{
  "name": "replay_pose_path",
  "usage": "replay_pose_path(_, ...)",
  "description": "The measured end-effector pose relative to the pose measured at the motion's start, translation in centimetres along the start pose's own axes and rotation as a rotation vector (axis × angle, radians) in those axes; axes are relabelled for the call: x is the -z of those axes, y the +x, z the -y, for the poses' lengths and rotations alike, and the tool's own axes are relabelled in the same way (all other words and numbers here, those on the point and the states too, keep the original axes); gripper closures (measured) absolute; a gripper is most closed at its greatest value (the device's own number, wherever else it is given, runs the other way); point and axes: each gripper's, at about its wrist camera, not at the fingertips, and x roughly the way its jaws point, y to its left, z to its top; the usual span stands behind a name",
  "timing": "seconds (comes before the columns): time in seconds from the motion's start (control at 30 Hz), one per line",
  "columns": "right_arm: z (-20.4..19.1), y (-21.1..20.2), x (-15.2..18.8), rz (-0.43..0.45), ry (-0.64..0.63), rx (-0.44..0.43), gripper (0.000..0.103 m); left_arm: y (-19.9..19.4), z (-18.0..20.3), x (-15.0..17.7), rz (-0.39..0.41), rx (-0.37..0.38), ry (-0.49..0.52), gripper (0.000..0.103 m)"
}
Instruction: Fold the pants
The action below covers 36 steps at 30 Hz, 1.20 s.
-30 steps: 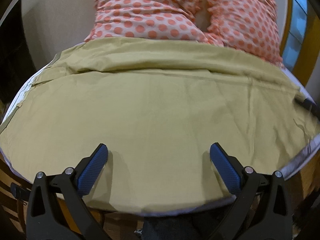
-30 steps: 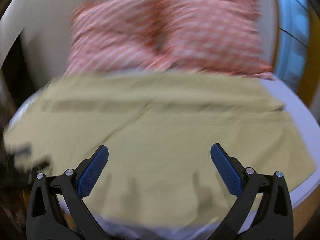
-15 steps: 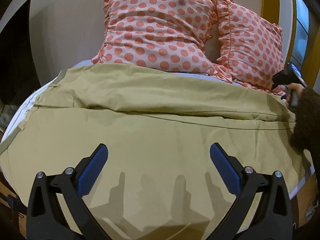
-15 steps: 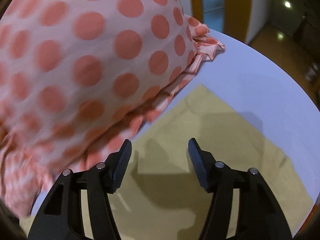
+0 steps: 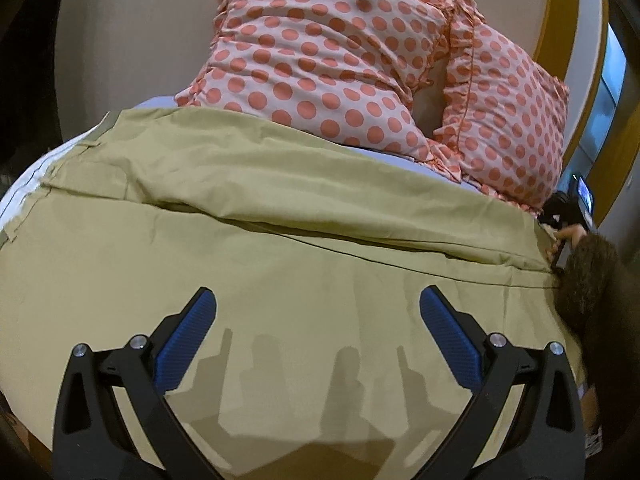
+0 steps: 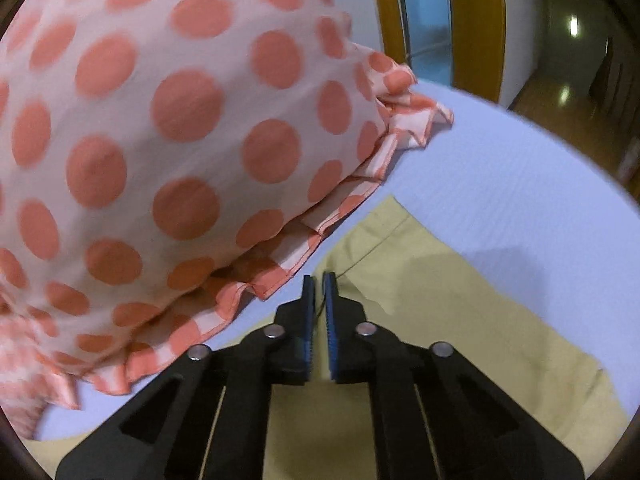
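The olive-tan pants lie spread across the bed, with one leg folded over along the far side near the pillows. My left gripper is open and empty, hovering over the near part of the pants. My right gripper has its jaws closed on the far hem corner of the pants, right beside a pillow's frilled edge. In the left wrist view the right gripper shows at the pants' far right edge, held by a hand in a dark sleeve.
Two pink pillows with orange dots stand at the head of the bed; one pillow crowds the right gripper's left side. The pale lavender sheet shows beyond the pants. A wall and a yellow door frame lie behind.
My right gripper has closed from partly open onto the hem corner of the pants. My left gripper stays open and has moved slightly closer over the pants.
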Motion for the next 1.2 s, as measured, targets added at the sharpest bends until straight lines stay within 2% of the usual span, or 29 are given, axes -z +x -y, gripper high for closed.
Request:
replay_pose_path(0.03,0.6,-0.4,0.1,0.003,0.019,-0.027,0.099,-0.4,-0.2,0.1,0.009,-0.005,-0.006,0.002)
replay_pose_path(0.2,6.4,-7.2,1.8,0.077,0.134,-0.300,0.100,-1.8,-0.9,0.3,0.046,-0.025,-0.012,0.002)
replay_pose_path(0.27,9.1,-12.2,4.3,0.112,0.126,-0.393,0.100,-2.4,-1.2,0.2,0.064,-0.024,-0.016,0.002)
replay_pose_path(0.37,12.9,-19.0,9.9,0.110,0.135,-0.455,0.100,-3.1,-1.5,-0.3,0.085,-0.019,-0.008,0.002)
replay_pose_path(0.4,13.6,-20.4,11.4,0.086,0.155,-0.459,0.100,-3.3,-1.6,-0.6,0.095,-0.018,-0.004,0.002)
replay_pose_path(0.5,15.6,-20.4,13.6,0.001,0.209,-0.469,0.097,-3.6,-2.0,-2.0,0.116,0.022,-0.007,0.002)
replay_pose_path(0.53,16.1,-19.8,14.3,-0.056,0.243,-0.469,0.097,-3.5,-2.2,-2.4,0.112,0.040,-0.012,0.002)
replay_pose_path(0.57,16.5,-19.1,14.5,-0.107,0.266,-0.463,0.093,-3.4,-2.5,-2.9,0.102,0.063,-0.017,0.002)
replay_pose_path(0.6,16.8,-18.4,14.7,-0.138,0.274,-0.453,0.083,-3.3,-2.6,-3.2,0.095,0.076,-0.021,0.002)
replay_pose_path(0.63,16.9,-17.5,14.8,-0.182,0.297,-0.452,0.078,-3.2,-2.9,-3.7,0.086,0.107,-0.029,0.002)
replay_pose_path(0.67,17.0,-17.4,15.3,-0.198,0.306,-0.460,0.073,-3.2,-3.3,-4.0,0.078,0.147,-0.043,0.002)
replay_pose_path(0.8,16.7,-17.4,15.9,-0.229,0.309,-0.438,0.070,-2.5,-5.6,-5.0,0.048,0.233,-0.132,0.002)
replay_pose_path(0.87,17.0,-18.1,16.4,-0.275,0.355,-0.453,0.067,-2.1,-6.5,-5.7,0.032,0.209,-0.168,0.002)
replay_pose_path(0.97,16.6,-18.6,16.6,-0.301,0.343,-0.447,0.042,-1.4,-7.3,-6.8,0.039,0.147,-0.177,0.002)
replay_pose_path(1.1,15.7,-18.2,16.5,-0.273,0.359,-0.431,0.041,-0.4,-7.2,-7.8,0.050,0.093,-0.149,0.002)
replay_pose_path(1.2,15.3,-17.6,16.4,-0.187,0.388,-0.430,0.042,0.5,-7.5,-8.1,0.030,0.102,-0.162,0.002)
